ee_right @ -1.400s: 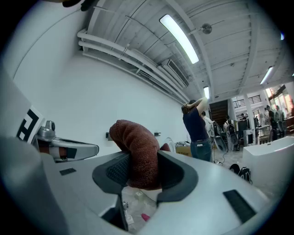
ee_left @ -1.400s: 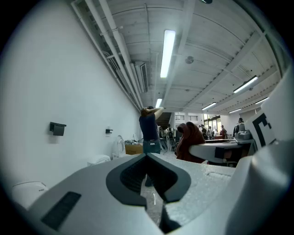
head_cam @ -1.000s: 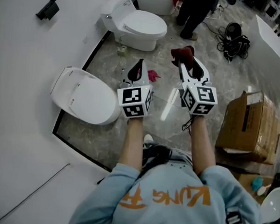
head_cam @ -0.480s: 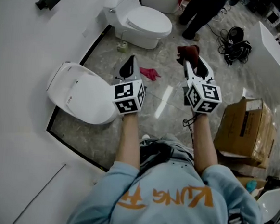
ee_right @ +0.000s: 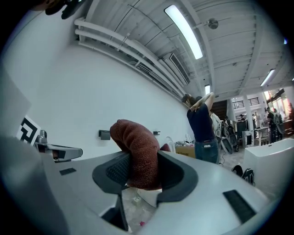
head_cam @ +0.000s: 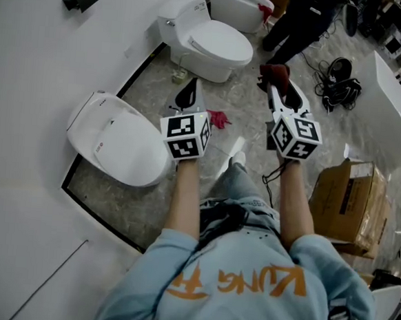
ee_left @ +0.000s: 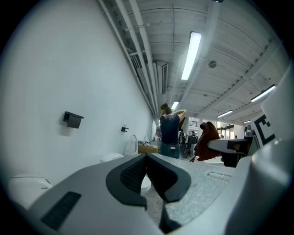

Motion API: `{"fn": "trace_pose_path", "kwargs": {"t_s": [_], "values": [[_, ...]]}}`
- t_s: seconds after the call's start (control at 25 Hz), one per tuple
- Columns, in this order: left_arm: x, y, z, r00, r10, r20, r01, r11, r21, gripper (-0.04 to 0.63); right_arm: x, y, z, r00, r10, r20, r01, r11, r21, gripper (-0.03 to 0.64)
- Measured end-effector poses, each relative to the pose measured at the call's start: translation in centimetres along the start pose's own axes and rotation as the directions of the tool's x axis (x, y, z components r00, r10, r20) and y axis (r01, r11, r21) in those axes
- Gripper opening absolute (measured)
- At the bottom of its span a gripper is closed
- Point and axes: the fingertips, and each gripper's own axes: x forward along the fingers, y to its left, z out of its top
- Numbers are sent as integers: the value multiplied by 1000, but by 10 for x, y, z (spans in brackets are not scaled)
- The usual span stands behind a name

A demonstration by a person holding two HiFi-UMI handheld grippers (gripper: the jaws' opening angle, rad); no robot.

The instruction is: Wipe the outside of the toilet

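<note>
Pinching maroon cloth (ee_right: 136, 153) in right gripper (head_cam: 275, 87) jaws, left gripper (head_cam: 190, 91) jaws closed empty; best press flat, sweep toilet (head_cam: 122, 146) shell downward.

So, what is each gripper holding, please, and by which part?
Right gripper: the dark red cloth, pinched at a fold, hump above the jaws. Left gripper: nothing, jaws together.

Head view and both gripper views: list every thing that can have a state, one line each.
left gripper: shut, nothing between its jaws
right gripper: shut on dark red cloth
dark red cloth: bunched, sticking up out of the jaws
near toilet: lid down
far toilet: lid down
pink rag: crumpled, loose on the floor
</note>
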Motion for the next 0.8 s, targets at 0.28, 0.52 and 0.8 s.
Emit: {"fn": "trace_pose_path", "kwargs": {"t_s": [0.28, 0.52, 0.8], "values": [[38, 26, 18, 998, 44, 38, -45, 999, 26, -2, 59, -1, 18, 997, 62, 54, -62, 998, -9, 158], [115, 39, 16, 995, 91, 29, -92, 996, 22, -2, 137, -47, 12, 995, 82, 51, -83, 996, 14, 158], [241, 30, -18, 992, 126, -22, -126, 992, -11, -2, 249, -125, -29, 993, 109, -50, -107, 994, 36, 158]]}}
